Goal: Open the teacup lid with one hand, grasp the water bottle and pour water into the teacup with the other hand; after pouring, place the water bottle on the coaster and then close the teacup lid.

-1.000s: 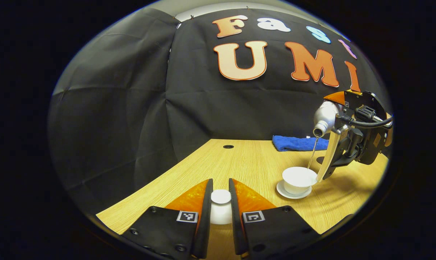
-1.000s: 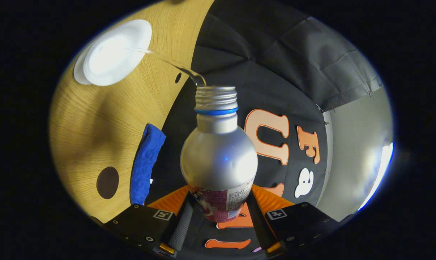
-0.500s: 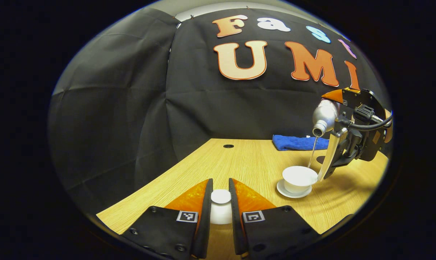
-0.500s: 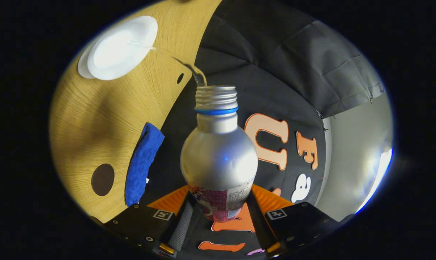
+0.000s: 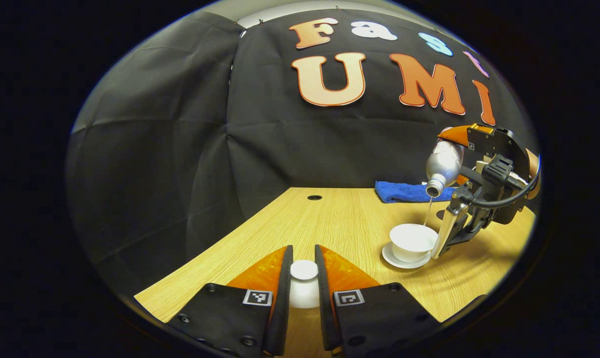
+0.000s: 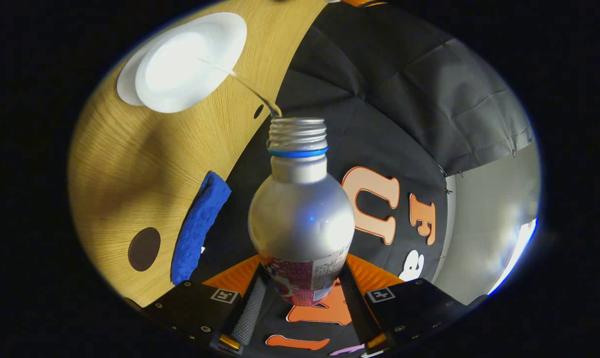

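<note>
One teacup on one saucer, one water bottle, one lid, one dark round coaster, one blue cloth — that's the count on the wooden counter. The left gripper has its jaws drawn narrow, both pressing the white teacup lid between them, held low at the counter's near edge, well apart from the cup. Over on the far side, the right gripper has its jaws clamped on the labelled lower body of the silver bottle (cap off, blue ring at the neck). The bottle is tipped mouth-down above the open teacup, and a thin stream of water runs from its mouth into the cup. The coaster sits just beside the blue cloth.
</note>
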The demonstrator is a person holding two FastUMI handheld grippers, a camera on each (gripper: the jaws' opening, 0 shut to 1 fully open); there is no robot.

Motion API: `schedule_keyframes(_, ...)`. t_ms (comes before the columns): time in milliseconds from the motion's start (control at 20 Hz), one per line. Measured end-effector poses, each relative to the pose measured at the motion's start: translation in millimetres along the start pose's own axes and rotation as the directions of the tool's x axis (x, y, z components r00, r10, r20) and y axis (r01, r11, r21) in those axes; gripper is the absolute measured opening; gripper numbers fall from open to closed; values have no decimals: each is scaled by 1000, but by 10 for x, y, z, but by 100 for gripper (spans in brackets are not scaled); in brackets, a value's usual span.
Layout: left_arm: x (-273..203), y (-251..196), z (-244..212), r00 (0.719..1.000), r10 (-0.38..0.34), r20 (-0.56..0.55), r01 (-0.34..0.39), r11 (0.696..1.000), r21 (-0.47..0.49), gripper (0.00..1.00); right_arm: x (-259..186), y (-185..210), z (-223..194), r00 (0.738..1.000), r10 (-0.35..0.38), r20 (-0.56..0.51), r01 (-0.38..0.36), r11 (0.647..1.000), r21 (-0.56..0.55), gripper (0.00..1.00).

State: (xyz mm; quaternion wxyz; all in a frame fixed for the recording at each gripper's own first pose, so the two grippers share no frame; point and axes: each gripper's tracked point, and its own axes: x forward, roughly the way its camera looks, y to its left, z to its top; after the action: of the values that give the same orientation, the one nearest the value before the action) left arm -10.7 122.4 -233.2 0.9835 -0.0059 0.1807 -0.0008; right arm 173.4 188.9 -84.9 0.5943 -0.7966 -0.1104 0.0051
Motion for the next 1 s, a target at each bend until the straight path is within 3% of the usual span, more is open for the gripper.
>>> schedule_keyframes(200,-23,-10,16,1000,1,0,-1,1000,3,31,-8,55,51,1000,3,19,-3,1000,-21,78)
schedule_keyframes(250,-22,-15,14,1000,-1,-1,1,1000,2,27,-6,86,71,1000,7,28,-7,1000,-24,78)
schedule_keyframes(300,-23,-21,8,1000,-1,0,1,1000,3,31,-8,107,82,999,11,34,-9,999,-31,78)
schedule_keyframes(400,-36,-25,28,1000,-1,2,1,1000,9,27,-18,119,102,999,12,40,-10,999,-38,78)
schedule_keyframes(450,-37,-24,40,1000,0,4,0,1000,8,31,-20,132,110,999,15,42,-13,999,-40,78)
schedule_keyframes(700,-44,-51,24,1000,1,0,-1,1000,11,31,-44,247,181,997,46,61,-43,998,-52,75)
schedule_keyframes(750,-44,-46,37,1000,3,0,-3,1000,12,27,-50,284,202,997,54,63,-51,998,-47,78)
schedule_keyframes(1000,-78,-72,77,1000,10,18,-10,1000,-2,35,-108,447,273,990,124,70,-129,989,68,78)
